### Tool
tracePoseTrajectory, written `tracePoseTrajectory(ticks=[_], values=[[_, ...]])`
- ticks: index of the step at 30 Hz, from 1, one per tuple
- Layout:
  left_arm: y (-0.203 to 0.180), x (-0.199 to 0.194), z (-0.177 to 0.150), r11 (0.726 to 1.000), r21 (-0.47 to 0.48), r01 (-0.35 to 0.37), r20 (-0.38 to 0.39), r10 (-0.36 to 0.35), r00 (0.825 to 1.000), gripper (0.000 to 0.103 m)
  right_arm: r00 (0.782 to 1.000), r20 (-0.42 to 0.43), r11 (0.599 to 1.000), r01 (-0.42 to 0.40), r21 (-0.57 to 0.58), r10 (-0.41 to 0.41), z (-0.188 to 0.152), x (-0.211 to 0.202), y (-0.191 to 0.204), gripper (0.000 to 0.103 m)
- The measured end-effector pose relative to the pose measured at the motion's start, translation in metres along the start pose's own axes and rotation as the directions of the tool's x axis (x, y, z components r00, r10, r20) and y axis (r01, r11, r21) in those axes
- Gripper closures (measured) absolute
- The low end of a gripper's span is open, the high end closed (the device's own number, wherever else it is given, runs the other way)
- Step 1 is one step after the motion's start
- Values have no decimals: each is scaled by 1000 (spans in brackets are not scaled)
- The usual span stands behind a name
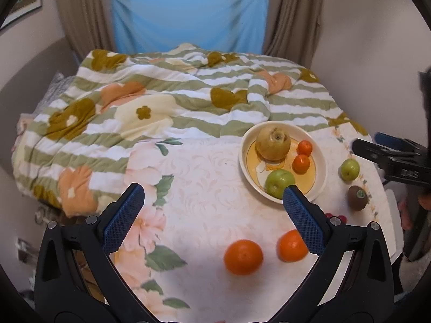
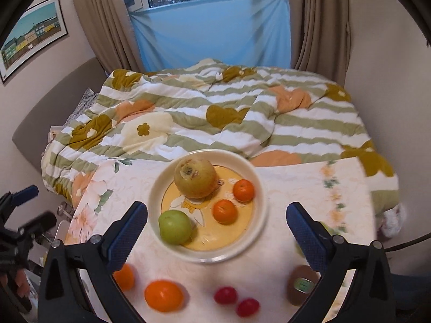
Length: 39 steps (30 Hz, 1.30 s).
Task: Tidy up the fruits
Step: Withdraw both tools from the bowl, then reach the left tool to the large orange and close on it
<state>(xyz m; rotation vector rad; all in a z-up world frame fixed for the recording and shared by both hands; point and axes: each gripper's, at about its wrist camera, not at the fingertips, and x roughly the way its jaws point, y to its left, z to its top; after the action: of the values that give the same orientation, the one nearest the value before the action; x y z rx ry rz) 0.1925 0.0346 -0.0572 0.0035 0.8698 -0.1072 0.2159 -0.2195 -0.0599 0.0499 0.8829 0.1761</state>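
Observation:
A cream bowl (image 1: 320, 167) (image 2: 260, 188) on the table holds a yellow-brown pomegranate (image 1: 272, 143) (image 2: 195, 179), two small tangerines (image 1: 301, 163) (image 2: 225, 211) and a green apple (image 1: 277, 181) (image 2: 175, 227). Loose on the cloth lie two oranges (image 1: 243, 256) (image 2: 164, 295), a second green apple (image 1: 350, 169), a kiwi (image 1: 357, 197) (image 2: 301, 285) and two small red fruits (image 2: 237, 300). My left gripper (image 1: 212, 202) is open and empty above the cloth, left of the bowl. My right gripper (image 2: 216, 222) is open and empty, its jaws either side of the bowl's near half.
The table wears a white floral cloth (image 1: 204, 188) and butts against a bed with a striped flowered quilt (image 1: 161, 102). The right gripper shows at the right edge of the left wrist view (image 1: 390, 158). Blue sheet and curtains hang behind.

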Motion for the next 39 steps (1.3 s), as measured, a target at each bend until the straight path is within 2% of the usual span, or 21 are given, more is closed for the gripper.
tracePoseTrajectory(ticks=[8,14,19,28,35,39], values=[[-32,-36,-20,998,-55,-27,33,29,999,0,999,30,1000,24,-14,-23,-25,-61,-29,0],[-56,-52,-45,996,-90,-23,43,27,999,0,999,43,999,34,-40,-33,-49,-84,-48,0],[-75,-54,-67,993,-112,-39,36,43,998,0,999,46,998,12,-66,-9,-73,-94,-61,0],[-93,-30,-101,993,-118,-27,15,29,999,0,997,37,991,-61,-121,66,-114,-77,-75,0],[-102,12,-123,999,-39,29,-44,-31,999,0,993,-7,983,-121,-136,121,-143,-42,-80,0],[-109,33,-130,998,28,55,-68,-53,996,0,993,-42,978,-120,-171,114,-157,-26,-77,0]])
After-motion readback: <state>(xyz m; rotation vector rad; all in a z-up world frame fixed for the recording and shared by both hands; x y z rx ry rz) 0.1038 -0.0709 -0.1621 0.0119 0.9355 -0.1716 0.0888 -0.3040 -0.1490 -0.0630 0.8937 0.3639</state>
